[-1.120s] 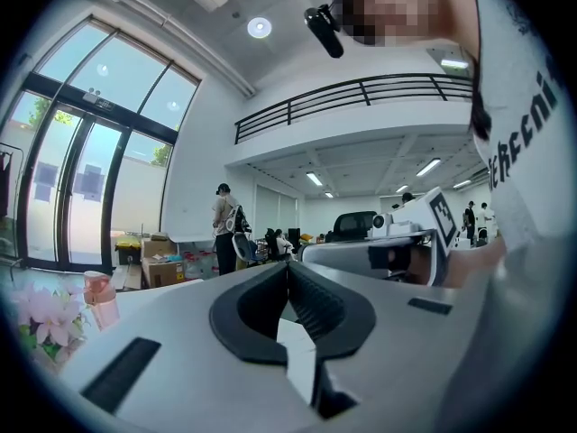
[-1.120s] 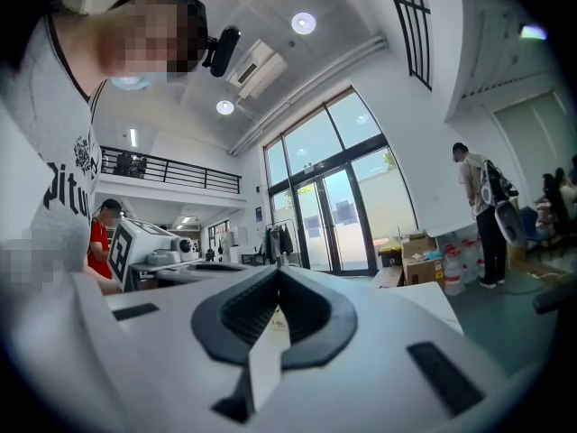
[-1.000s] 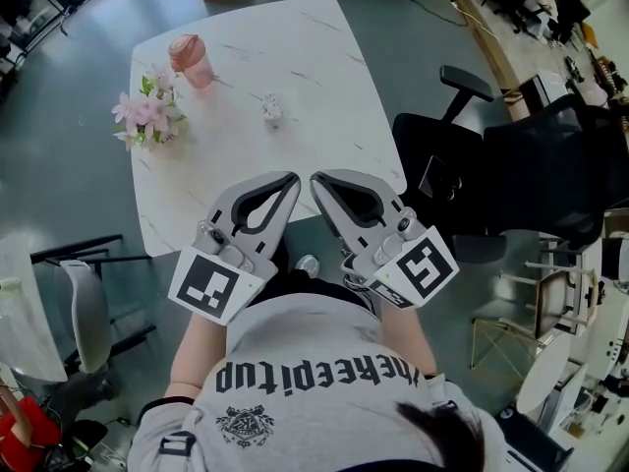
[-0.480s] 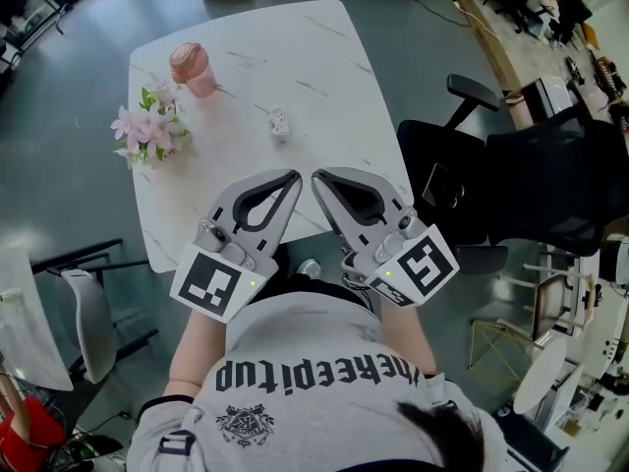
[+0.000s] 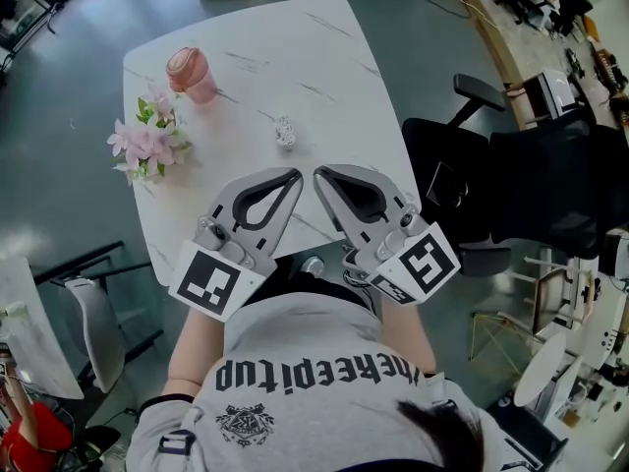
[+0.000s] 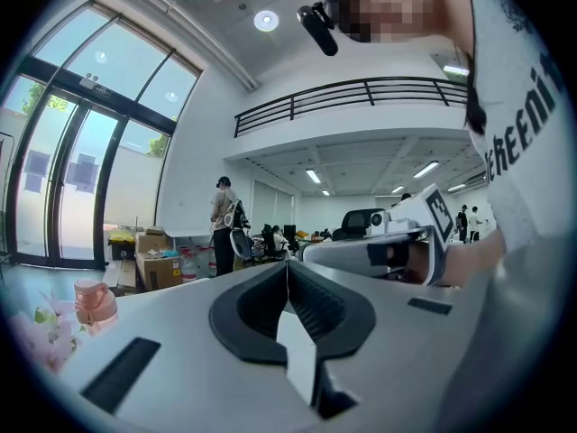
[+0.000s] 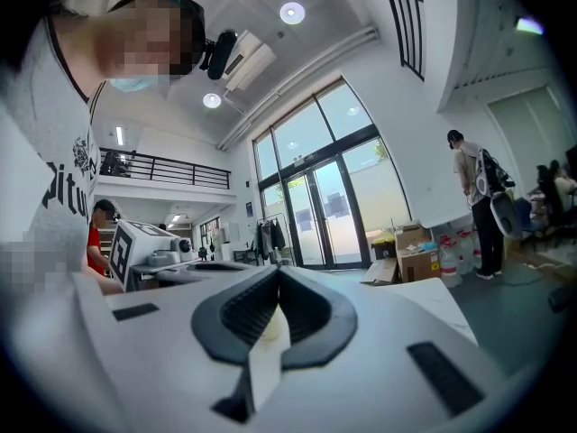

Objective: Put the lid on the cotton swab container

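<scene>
The cotton swab container [image 5: 285, 131] is a small pale tub standing alone near the middle of the white marble table [image 5: 324, 67]. It is too small to tell whether a lid is on it, and I see no separate lid. My left gripper [image 5: 293, 177] and right gripper [image 5: 318, 175] hover side by side over the table's near edge, close to my body and well short of the container. Both are shut with nothing between the jaws. The left gripper [image 6: 287, 264] and the right gripper [image 7: 278, 269] point out level across the room, tips touching.
A pink cup [image 5: 190, 75] and a bunch of pink flowers [image 5: 145, 141] stand at the table's left side. Black office chairs [image 5: 511, 175] crowd the right edge and a grey chair [image 5: 93, 323] stands at the lower left. A person [image 6: 222, 224] stands far off by boxes.
The table and the things on it sit slightly lower in the head view than a second ago. Both grippers keep the same shut pose near my body.
</scene>
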{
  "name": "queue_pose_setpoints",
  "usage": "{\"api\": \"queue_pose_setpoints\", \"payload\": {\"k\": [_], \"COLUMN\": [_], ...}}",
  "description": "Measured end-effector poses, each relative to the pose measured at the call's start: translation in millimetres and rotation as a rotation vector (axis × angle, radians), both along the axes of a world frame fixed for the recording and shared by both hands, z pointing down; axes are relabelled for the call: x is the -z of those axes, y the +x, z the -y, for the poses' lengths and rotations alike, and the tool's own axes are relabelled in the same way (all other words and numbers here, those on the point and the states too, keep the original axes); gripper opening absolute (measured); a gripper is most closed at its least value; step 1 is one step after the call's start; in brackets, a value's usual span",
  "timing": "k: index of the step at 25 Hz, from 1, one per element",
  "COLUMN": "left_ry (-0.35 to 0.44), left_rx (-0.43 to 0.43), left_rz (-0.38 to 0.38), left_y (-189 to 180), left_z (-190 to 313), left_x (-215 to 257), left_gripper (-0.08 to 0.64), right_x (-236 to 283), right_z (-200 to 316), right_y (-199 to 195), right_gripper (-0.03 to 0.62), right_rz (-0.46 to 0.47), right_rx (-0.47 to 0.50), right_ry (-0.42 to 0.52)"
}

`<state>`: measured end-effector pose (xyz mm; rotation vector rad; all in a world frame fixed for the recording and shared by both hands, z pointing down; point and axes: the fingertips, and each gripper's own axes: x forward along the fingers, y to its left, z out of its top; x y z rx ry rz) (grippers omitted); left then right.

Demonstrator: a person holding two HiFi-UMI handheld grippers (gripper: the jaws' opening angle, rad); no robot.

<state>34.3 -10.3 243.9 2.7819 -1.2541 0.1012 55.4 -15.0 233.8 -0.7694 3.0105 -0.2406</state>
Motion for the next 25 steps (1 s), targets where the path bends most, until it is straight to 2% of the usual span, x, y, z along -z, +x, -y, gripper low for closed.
{"api": "queue_pose_setpoints", "payload": {"k": [17, 23, 25], "left_ry": [-0.044, 0.001, -0.007], "left_rx": [-0.094, -0.16, -0.169], "left_rz": [0.04, 0.112, 0.106], "left_y": [-26, -27, -28], "left_z": [46, 60, 66], "left_x": [-35, -51, -58], "left_gripper": [0.017, 0.017, 0.017], "right_x": [-25, -36, -42], "right_z": [37, 48, 51], "right_y": [-19, -16, -16], "right_gripper": [0.011, 0.011, 0.011], "right_rz": [-0.045, -0.029, -0.025], "right_rx": [-0.088, -0.136, -0.151], "right_ry": [-0.055, -0.093, -0.112]}}
